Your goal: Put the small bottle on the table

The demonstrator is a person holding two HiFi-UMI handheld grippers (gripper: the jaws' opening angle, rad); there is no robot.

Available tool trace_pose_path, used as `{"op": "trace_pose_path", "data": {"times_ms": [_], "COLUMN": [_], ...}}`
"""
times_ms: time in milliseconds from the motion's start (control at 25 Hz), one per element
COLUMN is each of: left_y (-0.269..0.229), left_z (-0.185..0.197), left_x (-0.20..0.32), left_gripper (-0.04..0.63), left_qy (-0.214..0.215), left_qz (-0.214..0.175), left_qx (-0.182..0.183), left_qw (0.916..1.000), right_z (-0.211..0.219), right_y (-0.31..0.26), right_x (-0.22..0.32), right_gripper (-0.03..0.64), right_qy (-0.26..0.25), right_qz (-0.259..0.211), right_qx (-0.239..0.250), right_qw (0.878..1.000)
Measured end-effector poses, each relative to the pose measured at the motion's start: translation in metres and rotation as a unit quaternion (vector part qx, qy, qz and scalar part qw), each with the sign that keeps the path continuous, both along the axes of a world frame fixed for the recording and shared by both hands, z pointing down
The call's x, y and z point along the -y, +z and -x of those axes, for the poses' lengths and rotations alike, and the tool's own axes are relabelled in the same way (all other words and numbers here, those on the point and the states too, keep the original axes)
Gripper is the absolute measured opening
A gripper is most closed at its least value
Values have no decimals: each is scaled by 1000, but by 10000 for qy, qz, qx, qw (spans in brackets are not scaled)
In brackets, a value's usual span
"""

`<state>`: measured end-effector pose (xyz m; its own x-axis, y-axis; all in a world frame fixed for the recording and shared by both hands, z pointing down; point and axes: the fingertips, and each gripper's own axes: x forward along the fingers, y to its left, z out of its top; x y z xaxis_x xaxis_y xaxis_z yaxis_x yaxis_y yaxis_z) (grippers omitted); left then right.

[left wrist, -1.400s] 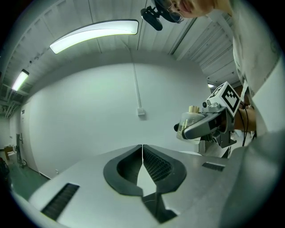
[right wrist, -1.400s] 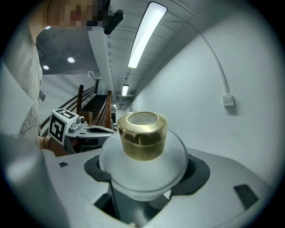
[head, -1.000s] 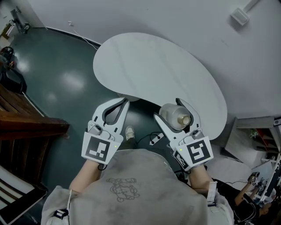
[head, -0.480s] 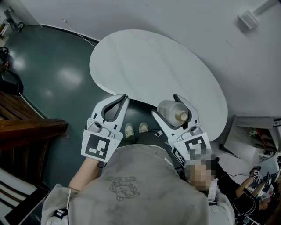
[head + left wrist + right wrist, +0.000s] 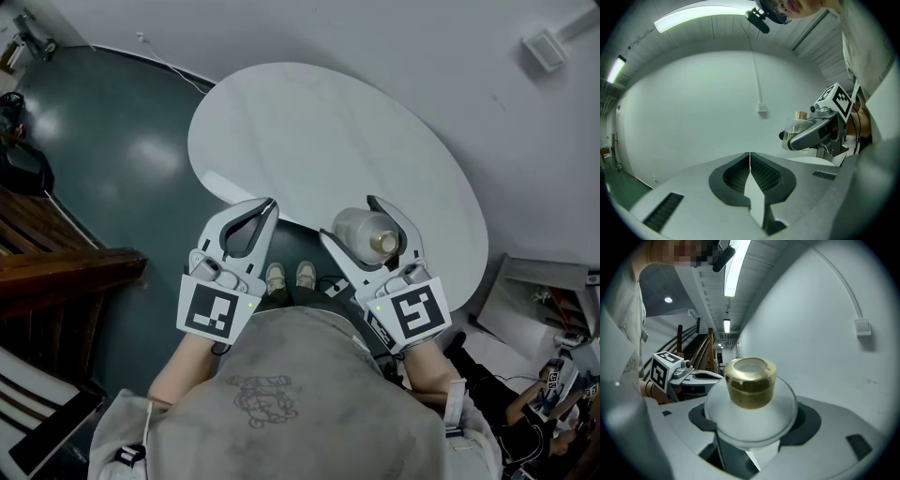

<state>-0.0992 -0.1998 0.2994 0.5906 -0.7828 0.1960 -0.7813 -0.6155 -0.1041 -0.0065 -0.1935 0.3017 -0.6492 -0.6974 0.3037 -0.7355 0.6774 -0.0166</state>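
A small clear bottle [image 5: 365, 235] with a gold cap [image 5: 750, 382] sits between the jaws of my right gripper [image 5: 371, 229], which is shut on it, over the near edge of the round white table [image 5: 319, 141]. The same bottle [image 5: 796, 126] shows at the right of the left gripper view, held in the right gripper [image 5: 813, 132]. My left gripper [image 5: 255, 214] is shut with nothing in it, its tips at the table's near edge. In the left gripper view its jaws meet in a thin line [image 5: 749, 161].
Dark green floor [image 5: 103, 159] lies to the left, with a wooden staircase [image 5: 47, 253] at the far left. A white wall [image 5: 450, 84] curves behind the table. The person's shoes [image 5: 289, 276] stand under the table's near edge.
Both grippers have moved slightly forward toward the table, the right one carrying the bottle. The person's feet have come into view below the table edge.
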Motion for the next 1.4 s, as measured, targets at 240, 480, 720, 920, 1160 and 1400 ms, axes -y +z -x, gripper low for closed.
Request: {"op": "trace_pose_path", "data": {"times_ms": [240,480,720,920,1160,1400], "left_y": [6,24,57,87,135,183], "left_z": [-17,-26,-31,-29,-28,-34], "left_x": [29,72,113,135,160,171], "left_gripper": [18,18,18,18,18,18], "left_qy": [-106,-300,-467,-647,-733,-572], "left_qz": [-82,-112,-101,-90,231,596], "left_qx": [50,57,121,61,27,115], "left_qw": [9999,9995,9988,9978,9970,9965], "right_z": [-8,-13,-15,-11,-6,6], "right_y": [4,29,70,112,177,232], "right_x": [34,78,123,149,177,182], "right_gripper": [337,337,337,337,337,337], "right_qy": [-134,-114,18,27,67,-1], "right_qz": [-105,-6,246,538,854,1069], "right_qx": [-123,-176,-283,-366,-651,-883], "right_qw": [9998,9998,9993,9979,9942,9903]}}
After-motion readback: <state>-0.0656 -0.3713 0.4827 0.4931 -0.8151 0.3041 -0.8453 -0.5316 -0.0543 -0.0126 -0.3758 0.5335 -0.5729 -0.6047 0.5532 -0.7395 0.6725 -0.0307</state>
